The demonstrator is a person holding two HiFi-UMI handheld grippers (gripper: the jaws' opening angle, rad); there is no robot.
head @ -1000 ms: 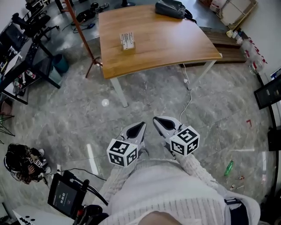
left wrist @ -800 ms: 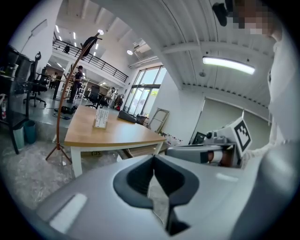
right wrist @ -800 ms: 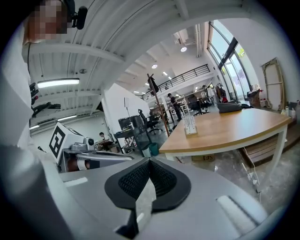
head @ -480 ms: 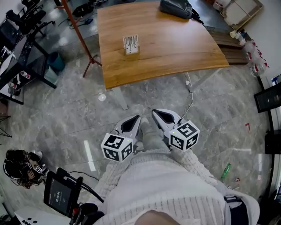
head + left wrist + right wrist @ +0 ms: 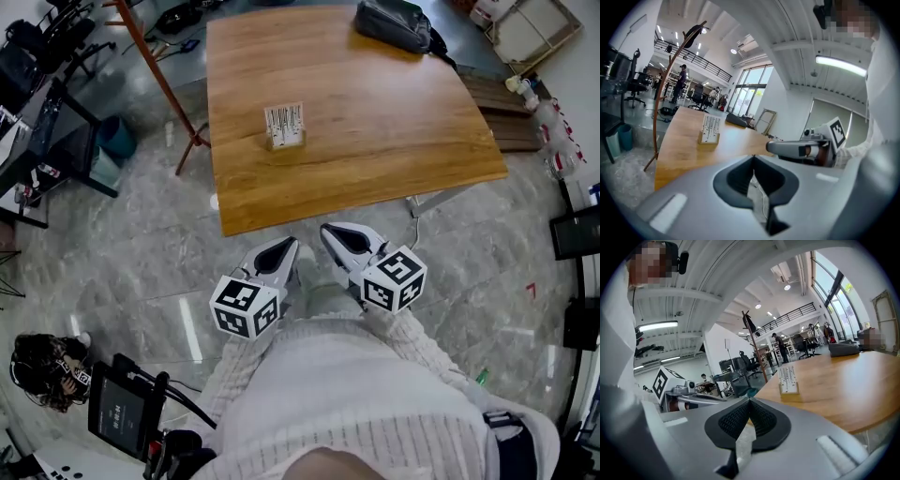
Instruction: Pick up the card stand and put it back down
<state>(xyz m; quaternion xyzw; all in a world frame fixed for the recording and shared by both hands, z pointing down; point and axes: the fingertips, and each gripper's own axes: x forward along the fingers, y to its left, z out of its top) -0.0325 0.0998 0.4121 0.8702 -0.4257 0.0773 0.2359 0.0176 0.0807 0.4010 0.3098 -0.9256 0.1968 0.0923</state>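
The card stand, a small wooden block holding white printed cards upright, sits on the wooden table toward its left side. It also shows as the card stand in the left gripper view and the card stand in the right gripper view. My left gripper and right gripper hang side by side over the floor, just short of the table's near edge. Both are shut with nothing between their jaws.
A dark bag lies at the table's far right corner. A red-brown coat rack pole stands left of the table. Desks, chairs and cables crowd the far left; a tablet on a stand is at my lower left.
The table and card stand have come closer and lower in the head view as I walked toward them. Both grippers stay shut in front of me.
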